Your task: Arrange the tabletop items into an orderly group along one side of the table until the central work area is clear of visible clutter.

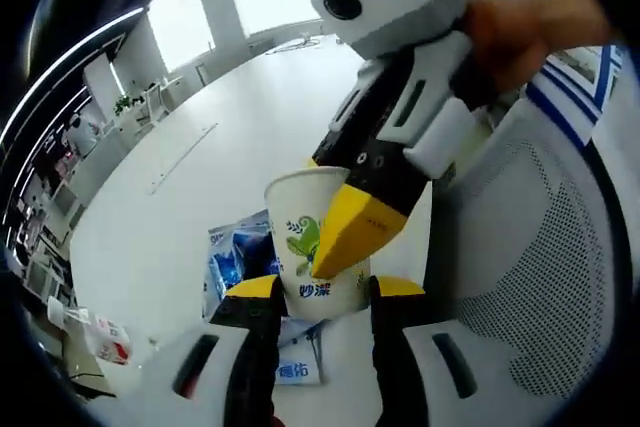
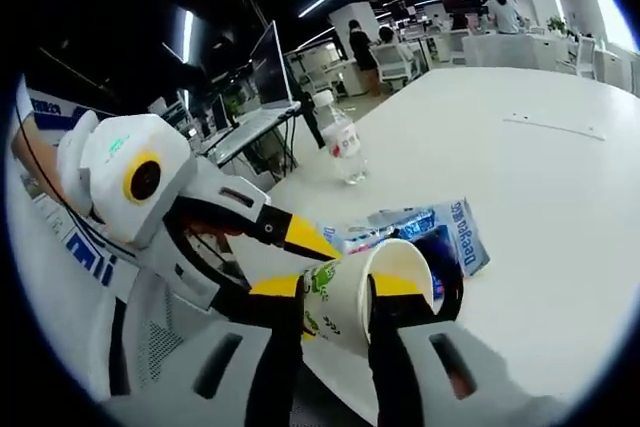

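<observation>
Left gripper view: a paper cup [image 1: 318, 252] is being flanked by the left gripper [image 1: 322, 309], though whether its fingers are pressing it cannot be told. The right gripper [image 1: 345, 237] is being closed on the cup's rim, one yellow finger outside the wall. Blue packets [image 1: 235, 262] are lying behind on the white surface [image 1: 200, 177]. In the right gripper view, a water bottle [image 2: 342, 145] is standing near the surface's far edge, with office desks being occupied by people beyond.

Paper cup [image 1: 318, 247]: "妙潔" printed w/ green leaf logo. Blue packet [image 2: 440, 229]: lettering too blurred to read.
</observation>
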`<state>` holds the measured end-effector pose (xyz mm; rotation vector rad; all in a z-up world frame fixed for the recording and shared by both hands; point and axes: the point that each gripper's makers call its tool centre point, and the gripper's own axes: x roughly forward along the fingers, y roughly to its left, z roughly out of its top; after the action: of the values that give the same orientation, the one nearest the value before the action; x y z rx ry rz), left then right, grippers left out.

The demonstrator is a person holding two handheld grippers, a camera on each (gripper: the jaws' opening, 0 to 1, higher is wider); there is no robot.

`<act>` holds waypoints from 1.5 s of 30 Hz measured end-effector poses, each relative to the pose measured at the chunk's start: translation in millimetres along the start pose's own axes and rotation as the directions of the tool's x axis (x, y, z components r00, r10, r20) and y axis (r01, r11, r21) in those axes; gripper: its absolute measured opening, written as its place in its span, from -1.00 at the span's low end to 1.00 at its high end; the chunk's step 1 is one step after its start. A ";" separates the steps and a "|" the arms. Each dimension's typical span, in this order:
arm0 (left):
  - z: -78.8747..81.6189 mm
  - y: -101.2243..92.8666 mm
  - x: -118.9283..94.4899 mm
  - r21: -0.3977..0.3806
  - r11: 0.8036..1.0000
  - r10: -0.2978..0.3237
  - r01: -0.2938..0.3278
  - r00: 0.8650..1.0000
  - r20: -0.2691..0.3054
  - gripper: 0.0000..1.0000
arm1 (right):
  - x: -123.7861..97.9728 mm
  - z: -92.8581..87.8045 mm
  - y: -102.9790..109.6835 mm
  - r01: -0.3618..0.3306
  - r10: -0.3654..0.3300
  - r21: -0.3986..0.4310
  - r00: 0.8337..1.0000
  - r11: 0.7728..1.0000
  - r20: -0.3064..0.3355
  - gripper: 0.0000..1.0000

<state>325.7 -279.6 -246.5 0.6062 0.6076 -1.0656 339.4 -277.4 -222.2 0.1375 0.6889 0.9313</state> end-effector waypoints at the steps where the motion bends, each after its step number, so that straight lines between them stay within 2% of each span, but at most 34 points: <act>1: -0.8 0.0 0.5 -0.001 1.000 -0.001 0.001 1.000 -0.001 -0.32 | 0.0 0.6 0.9 -0.003 0.003 0.001 1.000 1.000 0.005 -0.65; 8: -4.9 -3.1 2.6 0.006 1.000 -0.002 0.002 1.000 -0.007 -0.33 | 0.9 1.4 14.4 -0.059 0.059 0.014 0.998 0.998 0.019 -0.96; 12: -6.0 -2.0 2.9 0.016 1.000 0.008 -0.008 1.000 -0.010 -0.32 | 2.9 1.1 14.9 -0.057 0.057 0.023 0.998 0.998 0.014 -0.97; 18: -9.2 4.0 2.5 -0.033 0.999 0.043 -0.044 0.999 -0.008 -0.32 | 5.0 4.1 15.3 -0.051 0.049 0.044 0.998 0.998 0.035 -1.00; 21: -12.2 8.4 1.0 -0.101 0.993 0.060 -0.061 0.998 -0.005 -0.32 | 7.6 3.7 17.3 -0.049 0.048 0.039 0.998 0.998 0.038 -1.00; 31: -15.2 17.6 -3.8 -0.149 0.984 0.102 -0.100 0.995 0.003 -0.31 | 13.0 11.4 18.5 -0.058 0.056 0.037 0.997 0.998 0.050 -1.00; 40: -14.9 32.3 -11.2 -0.295 0.946 0.154 -0.135 0.987 0.041 -0.32 | 14.9 24.9 15.1 -0.034 0.031 0.041 0.996 0.999 0.084 -1.00; 45: -18.9 37.9 -14.6 -0.347 0.926 0.177 -0.151 0.983 0.047 -0.30 | 19.2 29.2 16.6 -0.032 0.027 0.048 0.995 0.998 0.095 -1.00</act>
<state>352.4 -243.8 -243.1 0.3032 0.6450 -0.7970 353.2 -247.3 -202.2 0.2351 0.6239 0.9301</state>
